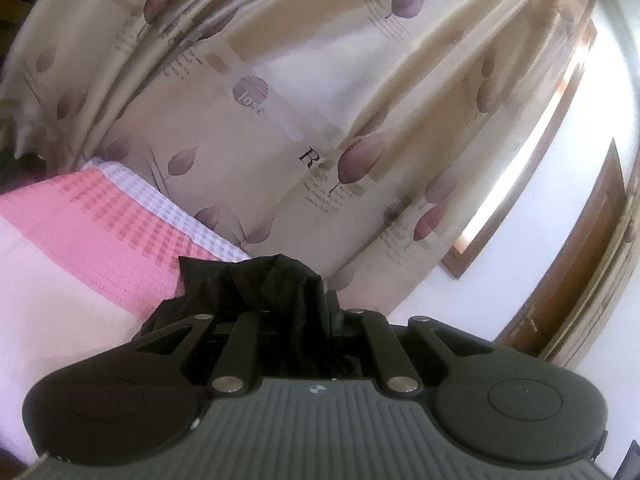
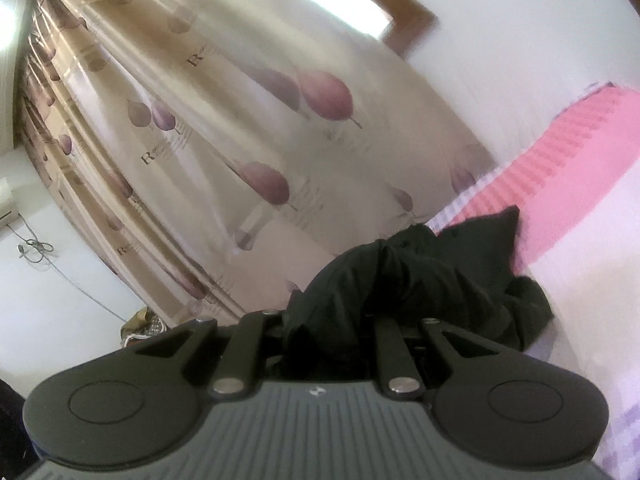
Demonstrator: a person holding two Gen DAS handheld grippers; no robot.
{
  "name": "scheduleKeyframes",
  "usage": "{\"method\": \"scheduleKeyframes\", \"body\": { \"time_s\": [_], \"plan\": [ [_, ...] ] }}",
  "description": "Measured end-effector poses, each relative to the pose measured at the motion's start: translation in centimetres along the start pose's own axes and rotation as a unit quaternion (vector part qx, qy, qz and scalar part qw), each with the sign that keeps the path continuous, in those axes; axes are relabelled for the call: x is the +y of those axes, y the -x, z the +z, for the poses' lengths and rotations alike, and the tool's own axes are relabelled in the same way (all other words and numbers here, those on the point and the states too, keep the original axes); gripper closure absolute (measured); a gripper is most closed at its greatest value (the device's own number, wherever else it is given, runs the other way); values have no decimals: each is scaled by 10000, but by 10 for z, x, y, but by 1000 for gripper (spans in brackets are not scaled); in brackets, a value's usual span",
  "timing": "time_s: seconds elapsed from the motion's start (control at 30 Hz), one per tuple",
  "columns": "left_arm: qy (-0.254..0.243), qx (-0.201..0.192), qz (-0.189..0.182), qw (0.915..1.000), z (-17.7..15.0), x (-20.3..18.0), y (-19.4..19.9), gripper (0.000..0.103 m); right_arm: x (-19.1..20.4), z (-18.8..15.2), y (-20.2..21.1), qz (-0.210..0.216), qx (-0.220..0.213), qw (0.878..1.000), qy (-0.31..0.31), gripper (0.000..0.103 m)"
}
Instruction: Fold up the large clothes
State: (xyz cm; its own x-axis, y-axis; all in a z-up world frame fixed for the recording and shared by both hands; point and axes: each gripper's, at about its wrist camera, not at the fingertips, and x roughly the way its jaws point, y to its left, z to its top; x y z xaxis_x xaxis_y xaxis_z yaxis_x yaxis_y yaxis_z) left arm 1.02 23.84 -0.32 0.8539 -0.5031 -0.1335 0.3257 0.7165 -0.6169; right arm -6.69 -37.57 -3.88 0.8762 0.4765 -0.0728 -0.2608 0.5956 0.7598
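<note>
I hold the black garment (image 1: 256,292) bunched between the clamped jaws of the left gripper (image 1: 296,320) and right gripper (image 2: 332,320), raised level above the pink bed (image 1: 100,236) facing the curtain (image 1: 280,100), presumably so it hangs free for folding.

Black garment (image 1: 256,292) bunched over left gripper (image 1: 296,320) fingertips, hiding them; same at right gripper (image 2: 332,320). Curtain (image 2: 224,152) print smeared by blur, text unreadable. Clutter (image 2: 144,326) by wall too small to identify.
</note>
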Motion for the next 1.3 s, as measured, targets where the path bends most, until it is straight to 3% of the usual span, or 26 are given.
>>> {"method": "scheduleKeyframes", "body": {
  "time_s": [1.3],
  "plan": [
    [160,-124,453,9988,44,17,-114,87,-29,69,-114,-517,-69,9982,-280,88]
  ]
}}
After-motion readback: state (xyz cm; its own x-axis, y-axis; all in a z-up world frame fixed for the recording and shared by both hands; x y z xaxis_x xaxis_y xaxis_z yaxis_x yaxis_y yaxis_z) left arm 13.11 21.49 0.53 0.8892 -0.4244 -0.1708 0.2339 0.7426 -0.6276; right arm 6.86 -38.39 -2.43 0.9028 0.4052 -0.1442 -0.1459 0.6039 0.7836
